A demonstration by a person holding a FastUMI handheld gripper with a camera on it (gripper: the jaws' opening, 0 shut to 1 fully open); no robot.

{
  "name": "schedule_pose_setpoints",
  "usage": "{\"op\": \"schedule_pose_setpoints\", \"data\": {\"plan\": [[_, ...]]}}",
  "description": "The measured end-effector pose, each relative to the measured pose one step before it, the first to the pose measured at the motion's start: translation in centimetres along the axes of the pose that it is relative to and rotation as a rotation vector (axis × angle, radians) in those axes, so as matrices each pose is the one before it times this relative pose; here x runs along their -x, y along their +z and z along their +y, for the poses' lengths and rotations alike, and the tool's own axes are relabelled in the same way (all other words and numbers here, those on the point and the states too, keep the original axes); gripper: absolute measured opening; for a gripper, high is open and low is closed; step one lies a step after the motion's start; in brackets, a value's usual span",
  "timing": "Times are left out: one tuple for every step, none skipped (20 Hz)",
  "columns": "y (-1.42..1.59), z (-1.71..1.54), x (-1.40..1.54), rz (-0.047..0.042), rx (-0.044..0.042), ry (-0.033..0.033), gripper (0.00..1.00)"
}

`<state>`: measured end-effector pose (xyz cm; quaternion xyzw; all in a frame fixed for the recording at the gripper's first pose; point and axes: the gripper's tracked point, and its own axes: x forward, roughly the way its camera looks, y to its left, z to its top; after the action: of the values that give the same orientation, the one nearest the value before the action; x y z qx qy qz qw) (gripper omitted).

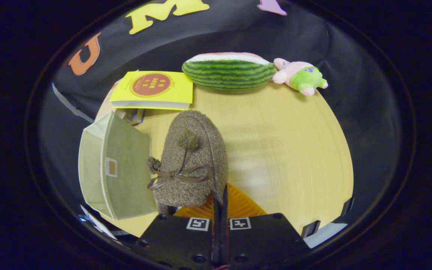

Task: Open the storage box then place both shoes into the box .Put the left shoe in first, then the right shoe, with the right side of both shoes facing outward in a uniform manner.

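Brown fuzzy shoe [195, 161] hangs pinched by its rim in my nearly closed jaws, beside the open green storage box [116, 168] at the worktop's [287, 150] left edge.

The camera is riding on the gripper [220, 200], looking forward along its two fingers and tilting down at the wooden table [287, 150] from above. It is sitting very close to the brown fuzzy shoe [193, 161], which is lying just ahead of the closed fingers, with the green storage box [114, 168] just beside the shoe to its left. It is facing toward the table's far edge, where the yellow book [152, 90], watermelon plush [228, 71] and pink plush toy [300, 77] are lying against the booth wall.
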<state>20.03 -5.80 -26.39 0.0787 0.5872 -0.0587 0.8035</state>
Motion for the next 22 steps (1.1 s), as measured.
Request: {"op": "schedule_pose_setpoints", "data": {"plan": [[0.061,1.05,0.905,-0.0032,0.01042,0.00492,0.06],[0.065,0.73,0.718,-0.00366,0.00803,0.00337,0.06],[0.011,0.936,0.663,-0.00324,0.00562,0.00282,0.06],[-0.052,1.232,0.72,0.00007,0.00568,0.01081,0.06],[-0.07,1.08,0.633,0.00133,0.00404,0.01351,0.06],[-0.028,1.173,0.639,0.00036,-0.00301,0.01672,0.06],[-0.035,1.279,0.632,0.00147,-0.00522,0.01834,0.06],[-0.006,1.45,0.597,-0.0005,-0.00875,0.02066,0.06],[0.128,1.192,0.448,-0.00424,0.0033,0.01036,0.06],[0.155,0.882,0.465,-0.00857,0.00661,0.00277,0.06],[0.327,1.005,0.314,-0.01222,0.01514,-0.00281,0.06],[0.209,0.971,0.166,-0.0112,0.01401,-0.00747,0.06],[0.136,0.845,0.192,-0.00554,0.00902,-0.00177,0.06],[0.299,1.354,0.073,-0.01029,0.00006,0.01114,0.06],[0.213,1.127,-0.08,-0.00687,-0.00419,0.01335,0.06],[0.353,1.189,-0.121,-0.01014,-0.00515,0.01466,0.06],[0.281,0.925,-0.27,-0.01094,-0.00113,0.00669,0.06],[0.333,0.878,-0.334,-0.01228,0.00249,0.00191,0.06],[0.122,1.063,-0.308,-0.01306,0.00079,-0.00125,0.06],[0.139,0.568,-0.621,-0.01093,0.00837,-0.00482,0.06],[0.084,0.509,-0.632,-0.00781,0.00322,-0.00384,0.06],[-0.066,0.624,-0.708,-0.00521,-0.00362,0.00355,0.06]]}}
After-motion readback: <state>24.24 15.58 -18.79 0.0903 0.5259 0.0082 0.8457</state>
